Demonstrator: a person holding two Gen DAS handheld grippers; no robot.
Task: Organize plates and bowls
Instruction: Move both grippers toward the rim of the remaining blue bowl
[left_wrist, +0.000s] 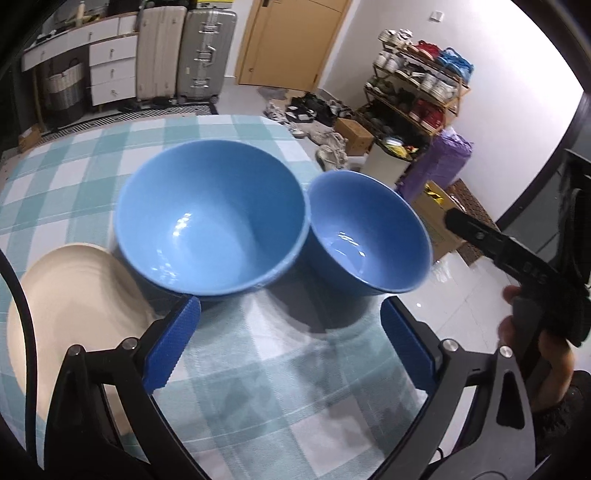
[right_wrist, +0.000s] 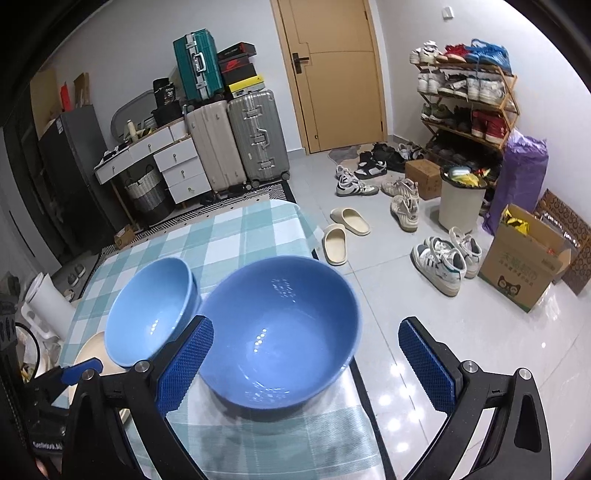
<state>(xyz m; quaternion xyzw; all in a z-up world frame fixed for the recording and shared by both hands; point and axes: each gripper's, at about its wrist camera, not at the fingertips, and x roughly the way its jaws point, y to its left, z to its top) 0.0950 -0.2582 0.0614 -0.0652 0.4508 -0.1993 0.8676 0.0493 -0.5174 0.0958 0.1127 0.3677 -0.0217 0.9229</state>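
Two blue bowls stand side by side on the checked tablecloth (left_wrist: 92, 158). In the left wrist view the larger bowl (left_wrist: 212, 218) is at centre and the smaller bowl (left_wrist: 369, 232) touches it on the right, near the table edge. A cream plate (left_wrist: 74, 306) lies at the left, partly under the larger bowl. My left gripper (left_wrist: 291, 347) is open and empty, just short of the bowls. In the right wrist view my right gripper (right_wrist: 306, 365) is open around the near side of the smaller bowl (right_wrist: 280, 332); the larger bowl (right_wrist: 151, 317) and the plate (right_wrist: 88, 350) are to its left.
The table's right edge drops to a tiled floor with scattered shoes (right_wrist: 439, 258), a cardboard box (right_wrist: 524, 254), a white bin (right_wrist: 461, 199) and a shoe rack (right_wrist: 465, 96). Suitcases (right_wrist: 236, 144) and a drawer unit (right_wrist: 177, 166) stand beyond the table's far end.
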